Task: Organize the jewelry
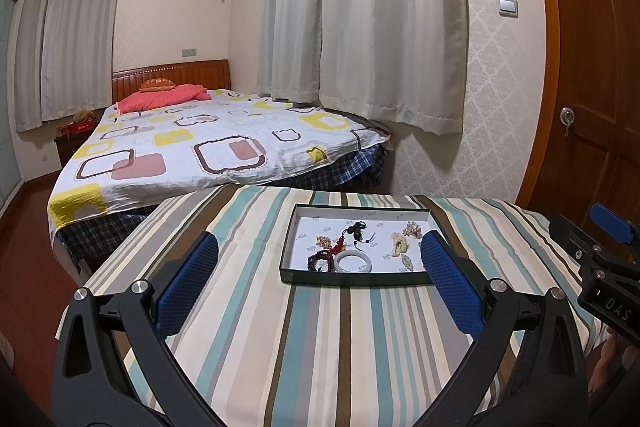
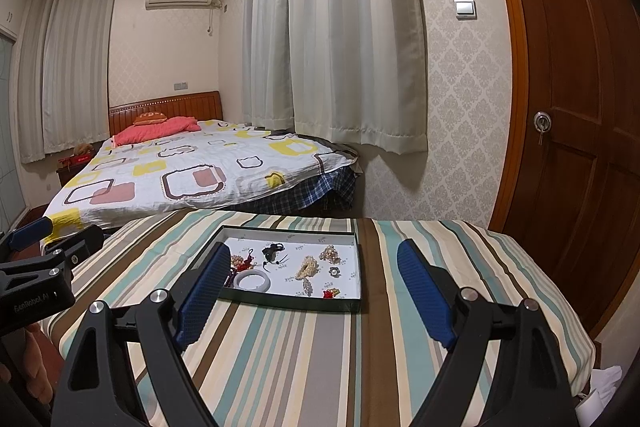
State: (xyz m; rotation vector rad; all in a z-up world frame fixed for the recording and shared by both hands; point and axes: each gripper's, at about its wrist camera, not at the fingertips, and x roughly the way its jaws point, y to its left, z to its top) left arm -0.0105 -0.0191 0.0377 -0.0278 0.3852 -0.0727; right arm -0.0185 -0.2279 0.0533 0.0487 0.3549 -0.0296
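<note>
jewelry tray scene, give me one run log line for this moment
stage: not started | left gripper: open, empty | right gripper: open, empty | shallow dark-rimmed tray: on striped tablecloth | white bangle: in tray, untouched

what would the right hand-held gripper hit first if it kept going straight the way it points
Probably the striped tablecloth just short of the tray, or the tray's near wall. The right hand-held gripper points slightly downward, open and empty; depth is unclear.
</note>
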